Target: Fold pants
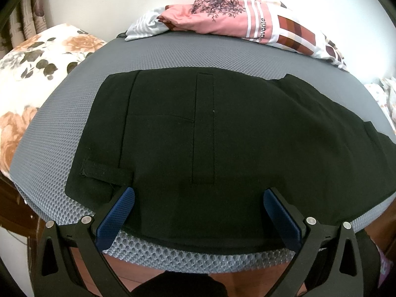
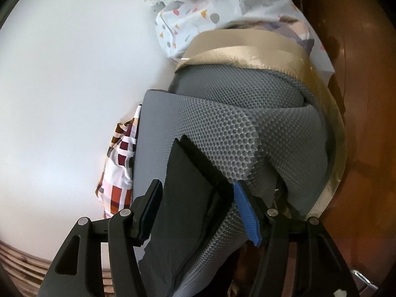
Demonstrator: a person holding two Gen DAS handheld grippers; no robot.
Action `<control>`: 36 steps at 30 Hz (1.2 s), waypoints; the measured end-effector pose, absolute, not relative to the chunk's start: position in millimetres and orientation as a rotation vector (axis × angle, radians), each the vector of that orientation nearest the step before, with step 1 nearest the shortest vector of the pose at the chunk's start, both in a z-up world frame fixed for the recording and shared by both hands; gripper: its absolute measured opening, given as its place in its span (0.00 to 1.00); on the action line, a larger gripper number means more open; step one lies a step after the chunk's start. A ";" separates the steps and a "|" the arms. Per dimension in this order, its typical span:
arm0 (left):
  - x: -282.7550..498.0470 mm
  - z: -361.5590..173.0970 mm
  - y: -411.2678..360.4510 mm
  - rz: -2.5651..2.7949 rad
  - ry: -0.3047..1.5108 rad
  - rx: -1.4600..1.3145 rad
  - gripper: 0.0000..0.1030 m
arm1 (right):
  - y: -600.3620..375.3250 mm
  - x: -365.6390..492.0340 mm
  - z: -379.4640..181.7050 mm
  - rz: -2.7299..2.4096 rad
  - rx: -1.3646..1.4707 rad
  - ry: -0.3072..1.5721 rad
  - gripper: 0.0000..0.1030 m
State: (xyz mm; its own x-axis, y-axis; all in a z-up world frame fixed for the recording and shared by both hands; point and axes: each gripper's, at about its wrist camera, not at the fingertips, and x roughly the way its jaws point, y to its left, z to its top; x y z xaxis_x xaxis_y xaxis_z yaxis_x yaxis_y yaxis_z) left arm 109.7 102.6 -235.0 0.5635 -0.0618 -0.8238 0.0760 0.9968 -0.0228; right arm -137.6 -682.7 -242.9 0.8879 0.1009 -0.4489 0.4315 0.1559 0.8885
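across the grey mesh mattress (image 1: 153, 57) the black pants (image 1: 222, 128) lie spread flat, waistband end towards the left, a belt loop (image 1: 106, 172) and a stitched pocket outline showing on the upper surface; the legs run off to the right. their near edge sits just short of the mattress's near rim. beyond the mattress, against the white wall (image 1: 99, 5), lies a pink and white patterned cloth (image 1: 235, 17), and to the left a floral pillow (image 1: 37, 57).

seen from the right wrist camera, the mattress (image 2: 222, 128) is tilted on edge in view, with a gold-coloured sheet (image 2: 247, 49) and a white spotted cloth (image 2: 210, 7) beyond it, a checked cloth (image 2: 118, 168) at its far side, and brown wood (image 2: 366, 99) to the right.

the left gripper (image 1: 199, 195) hovers over the near part of the pants, its blue-padded fingers (image 1: 118, 212) spread wide with nothing between them.

the right gripper (image 2: 198, 203) has its fingers set apart on either side of a folded end of the pants (image 2: 190, 180) and the mattress edge; the black cloth lies between the jaws, but they are not closed on it.
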 end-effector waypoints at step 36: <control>107.6 -233.8 97.9 -0.092 0.968 0.021 1.00 | -649.7 -58.9 -228.8 -0.237 1.097 0.720 0.09</control>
State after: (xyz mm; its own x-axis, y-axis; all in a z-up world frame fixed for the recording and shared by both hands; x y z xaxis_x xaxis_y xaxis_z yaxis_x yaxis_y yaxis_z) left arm 107.6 97.9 -233.8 0.5634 -0.0691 -0.8233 0.0877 0.9959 -0.0235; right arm -58.9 -649.7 -228.8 0.7529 0.1671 -0.6366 0.5124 0.4583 0.7263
